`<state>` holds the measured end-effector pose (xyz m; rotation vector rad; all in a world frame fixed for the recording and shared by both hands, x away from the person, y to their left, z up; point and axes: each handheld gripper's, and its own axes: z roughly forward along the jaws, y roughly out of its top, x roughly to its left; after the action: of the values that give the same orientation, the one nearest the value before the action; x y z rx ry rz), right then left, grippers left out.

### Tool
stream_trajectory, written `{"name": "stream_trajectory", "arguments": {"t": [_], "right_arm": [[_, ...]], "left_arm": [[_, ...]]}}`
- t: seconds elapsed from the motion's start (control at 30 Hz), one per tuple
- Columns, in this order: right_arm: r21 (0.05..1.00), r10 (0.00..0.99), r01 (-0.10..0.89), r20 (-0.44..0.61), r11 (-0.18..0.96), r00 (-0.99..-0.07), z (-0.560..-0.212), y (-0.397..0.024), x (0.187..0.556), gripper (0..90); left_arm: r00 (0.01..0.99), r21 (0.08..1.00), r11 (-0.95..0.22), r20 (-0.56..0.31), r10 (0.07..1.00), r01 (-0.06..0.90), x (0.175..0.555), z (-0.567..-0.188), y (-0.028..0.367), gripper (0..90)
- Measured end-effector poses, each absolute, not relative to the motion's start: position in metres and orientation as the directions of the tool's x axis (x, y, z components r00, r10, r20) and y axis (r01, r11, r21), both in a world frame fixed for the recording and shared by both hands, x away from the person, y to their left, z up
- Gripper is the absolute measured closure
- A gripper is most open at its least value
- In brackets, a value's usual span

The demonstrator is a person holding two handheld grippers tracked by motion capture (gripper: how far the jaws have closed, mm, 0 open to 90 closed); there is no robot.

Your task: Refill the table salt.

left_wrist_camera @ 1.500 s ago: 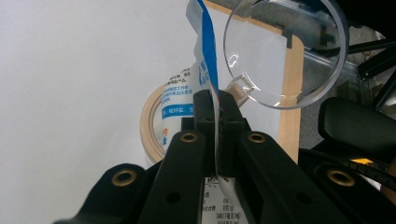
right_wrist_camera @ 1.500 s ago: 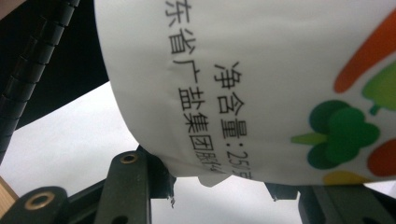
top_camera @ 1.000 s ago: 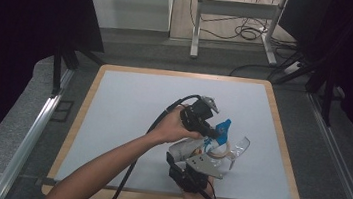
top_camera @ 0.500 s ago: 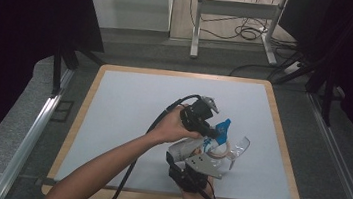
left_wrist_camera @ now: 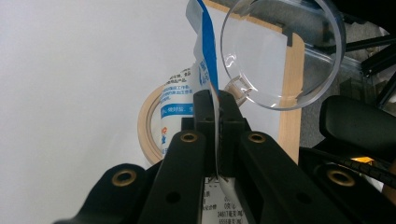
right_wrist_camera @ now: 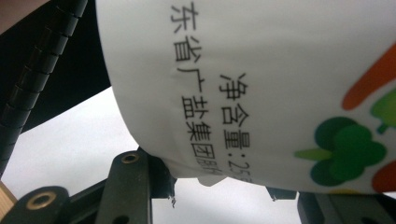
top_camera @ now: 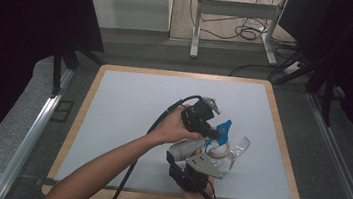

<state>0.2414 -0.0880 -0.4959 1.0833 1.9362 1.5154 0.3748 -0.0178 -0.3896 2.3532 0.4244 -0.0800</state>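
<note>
Holding a printed white packet [top_camera: 194,147] between two grippers, low over the right half of the white table [top_camera: 128,104], apparently to open it.

Left gripper [left_wrist_camera: 216,105]: black jaws pressed together on the packet's thin blue-and-white top edge. Right gripper [top_camera: 196,161]: jaws part-spread around the packet's body, gripping it near the table's front edge; in the right gripper view the body bulges smooth and rounded, glossy white film with black print and coloured vegetable pictures. Judged step: packet braced, seal pinched; next move likely calls for pulling the pinched edge away while the body is kept steady. Nearby: clear plastic cup [left_wrist_camera: 280,51], round-rimmed, with a small handle; tape roll [left_wrist_camera: 149,123], tan ring, lying flat under the packet.
</note>
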Motion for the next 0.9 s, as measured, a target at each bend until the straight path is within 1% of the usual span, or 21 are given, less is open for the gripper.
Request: {"name": "stream_trajectory", "arguments": {"t": [0.9], "right_arm": [[0.951, 0.798, 0.299, 0.122, 0.075, -0.59, -0.4931, -0.088, 0.2418, 53.8]], "left_arm": [[0.945, 0.655, -0.684, -0.178, 0.273, 0.321, 0.374, -0.3907, -0.0197, 90.0]]}}
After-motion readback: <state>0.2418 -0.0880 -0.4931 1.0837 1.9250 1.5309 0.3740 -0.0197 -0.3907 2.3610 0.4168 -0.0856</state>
